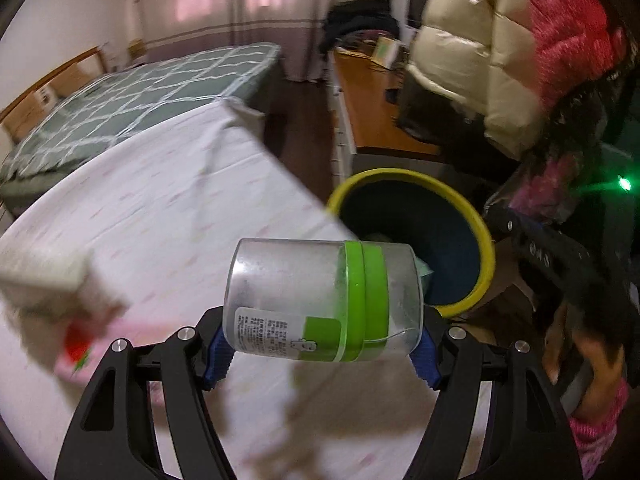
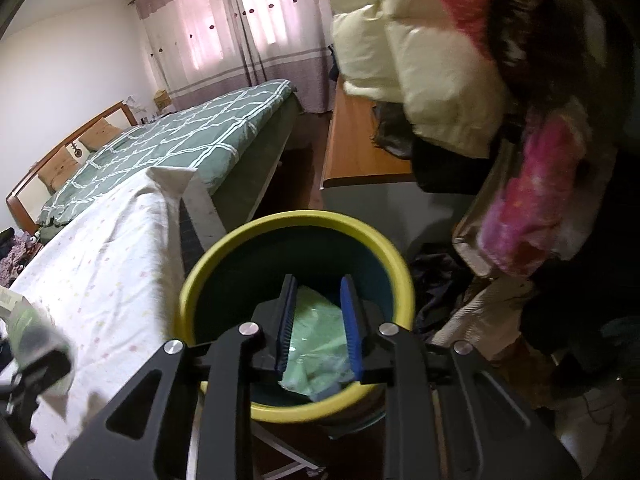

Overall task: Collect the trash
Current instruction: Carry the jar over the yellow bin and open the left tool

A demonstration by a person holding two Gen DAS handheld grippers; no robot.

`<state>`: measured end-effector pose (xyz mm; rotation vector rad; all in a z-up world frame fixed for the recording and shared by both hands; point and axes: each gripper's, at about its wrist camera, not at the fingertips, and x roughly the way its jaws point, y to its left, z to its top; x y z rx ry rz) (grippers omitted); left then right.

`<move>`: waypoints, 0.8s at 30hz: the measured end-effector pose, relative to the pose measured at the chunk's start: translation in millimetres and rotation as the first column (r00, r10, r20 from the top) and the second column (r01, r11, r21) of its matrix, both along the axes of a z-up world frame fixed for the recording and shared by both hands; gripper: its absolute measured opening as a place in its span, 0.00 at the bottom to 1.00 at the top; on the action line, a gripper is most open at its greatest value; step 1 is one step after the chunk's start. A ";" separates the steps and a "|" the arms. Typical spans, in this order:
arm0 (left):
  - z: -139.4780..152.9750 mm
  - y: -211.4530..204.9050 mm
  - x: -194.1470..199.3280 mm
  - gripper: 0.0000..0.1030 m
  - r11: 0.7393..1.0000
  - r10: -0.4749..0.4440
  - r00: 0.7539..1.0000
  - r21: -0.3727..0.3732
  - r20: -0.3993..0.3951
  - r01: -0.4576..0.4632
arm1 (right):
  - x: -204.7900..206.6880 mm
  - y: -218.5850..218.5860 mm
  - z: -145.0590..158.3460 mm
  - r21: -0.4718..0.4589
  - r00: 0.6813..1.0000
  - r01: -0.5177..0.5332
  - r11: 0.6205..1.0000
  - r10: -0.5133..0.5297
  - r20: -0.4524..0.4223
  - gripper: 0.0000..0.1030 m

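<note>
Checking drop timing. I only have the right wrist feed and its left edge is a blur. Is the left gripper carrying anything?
Observer: Yes. The left gripper is shut on a clear jar with a green lid, held sideways between the blue pads.
Operator: Over the bin yet?
Observer: Not clearly. In the left wrist view the jar hangs at the edge of the tablecloth, with the yellow-rimmed bin just beyond it, to the right.
Operator: Anything else on the table?
Observer: A blurred white box with a red mark sits at the left of that view. I cannot tell what it is.
</note>
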<state>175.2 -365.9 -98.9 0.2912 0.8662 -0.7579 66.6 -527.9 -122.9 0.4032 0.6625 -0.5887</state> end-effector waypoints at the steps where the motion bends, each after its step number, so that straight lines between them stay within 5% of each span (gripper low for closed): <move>1: -0.9 -15.3 1.9 0.68 1.000 -0.018 1.000 0.004 -0.007 0.018 | -4.8 -4.3 0.1 0.001 1.000 0.006 1.000 -0.006 0.002 0.22; 10: -24.3 -116.7 19.8 0.68 0.993 -0.101 0.994 0.060 -0.038 0.103 | -31.5 -34.7 -6.9 0.017 0.998 0.057 0.998 -0.057 -0.002 0.28; 13: -28.1 -133.1 26.4 0.85 0.994 -0.086 0.996 0.061 -0.036 0.088 | -33.3 -38.9 -8.8 0.025 0.998 0.064 0.998 -0.064 -0.002 0.29; 18: -7.6 -116.2 23.6 0.89 0.999 -0.045 0.999 0.012 0.005 0.045 | -29.9 -38.1 -11.9 0.036 0.999 0.051 0.998 -0.051 -0.001 0.31; 24: 10.8 -44.7 9.4 0.93 0.999 0.024 0.999 -0.040 0.024 -0.023 | -11.7 -15.3 -14.1 0.046 1.000 -0.025 0.999 0.025 -0.004 0.31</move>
